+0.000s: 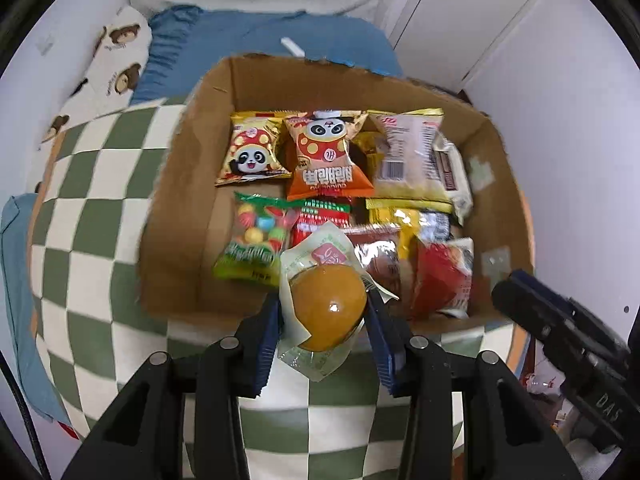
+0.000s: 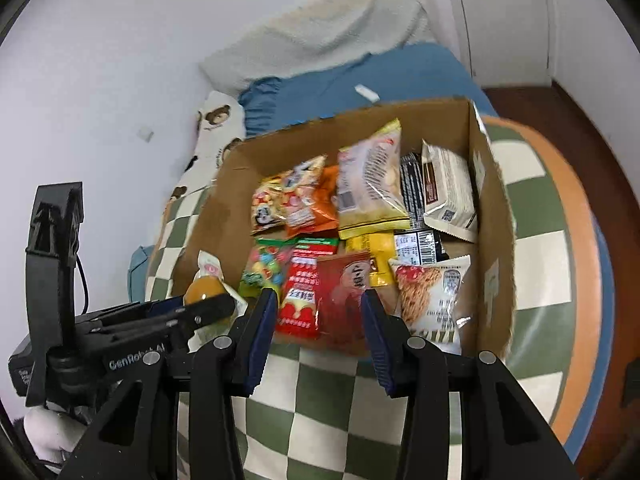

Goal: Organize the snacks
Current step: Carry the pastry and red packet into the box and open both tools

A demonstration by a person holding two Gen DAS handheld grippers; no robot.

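Note:
My left gripper [image 1: 324, 300] is shut on a round orange jelly in a clear wrapper [image 1: 328, 308], held just above the near wall of an open cardboard box [image 1: 192, 200]. The right wrist view shows the same jelly [image 2: 204, 290] in the left gripper [image 2: 208, 304], beside the box's [image 2: 208, 220] near left corner. Inside the box lie several snack packets: two panda bags [image 1: 252, 148], a candy-ball bag [image 1: 256, 236], red packets [image 2: 340, 296] and a noodle packet [image 2: 432, 300]. My right gripper [image 2: 319, 295] hovers before the near wall, jaws slightly apart with nothing between them.
The box rests on a green-and-white checkered cover [image 1: 100, 240]. Behind it lie a blue cushion [image 1: 320, 36], a bear-print pillow [image 1: 116, 64] and a white blanket [image 2: 320, 40]. White cupboard doors [image 1: 480, 20] stand at the back right, above a dark floor [image 2: 560, 120].

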